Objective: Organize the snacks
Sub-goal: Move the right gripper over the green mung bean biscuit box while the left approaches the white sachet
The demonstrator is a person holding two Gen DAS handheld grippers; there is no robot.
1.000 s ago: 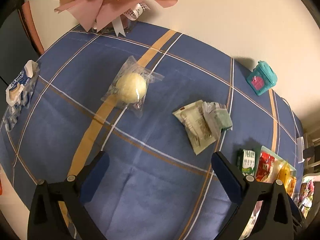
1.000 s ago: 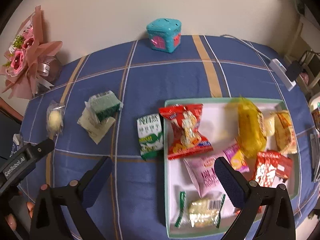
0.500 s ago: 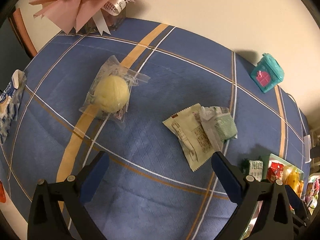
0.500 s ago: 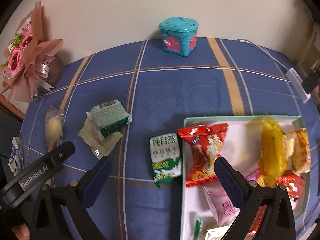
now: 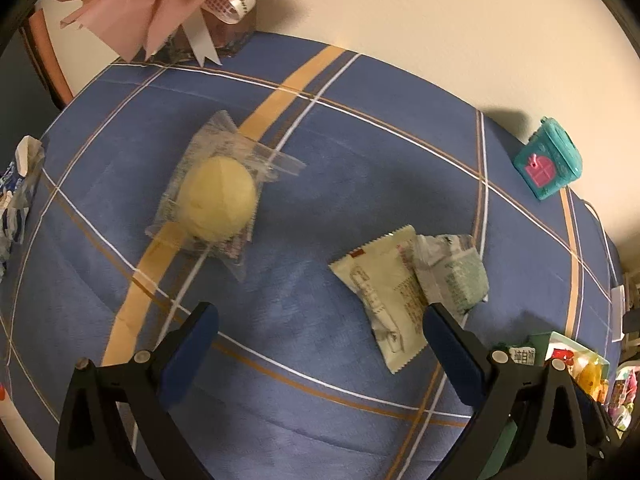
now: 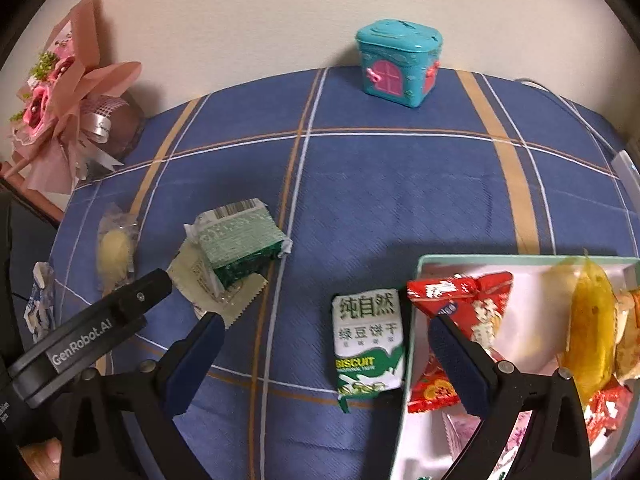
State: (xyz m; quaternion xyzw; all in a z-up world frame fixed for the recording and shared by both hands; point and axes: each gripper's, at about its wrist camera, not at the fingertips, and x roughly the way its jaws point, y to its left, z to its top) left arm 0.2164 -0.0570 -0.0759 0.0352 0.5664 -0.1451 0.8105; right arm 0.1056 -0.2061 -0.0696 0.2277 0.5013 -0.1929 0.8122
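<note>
Blue cloth with tan and white check lines (image 5: 360,184) covers the table, and a cream wall rises behind it. Centre-left of the left wrist view, a round yellow bun in a clear wrapper (image 5: 218,198) lies flat across a tan stripe. Lower right of it, well apart, a pale cream packet (image 5: 380,292) lies with a mint-green packet (image 5: 456,276) overlapping its right edge. The left gripper (image 5: 320,344) hangs above bare cloth in the lower part of that frame, its blue-padded fingers (image 5: 192,344) spread wide with nothing between them; the right finger's tip sits in front of the lower edge of the two packets.

In the right wrist view, a green and white biscuit pack (image 6: 366,340) lies at lower centre, just beside the left wall of a pale green tray (image 6: 412,320). Inside the tray are a red snack bag (image 6: 464,296), a yellow wrapped snack (image 6: 590,320) and other packets partly hidden. The right gripper (image 6: 324,356) hangs over the biscuit pack, fingers wide apart and holding nothing.

At upper centre of that frame a teal house-shaped box with a pink door (image 6: 396,60) stands against the wall. A pink wrapped bouquet (image 6: 68,96) leans at the upper left. A blue and white packet (image 5: 16,196) lies at the cloth's left edge.
</note>
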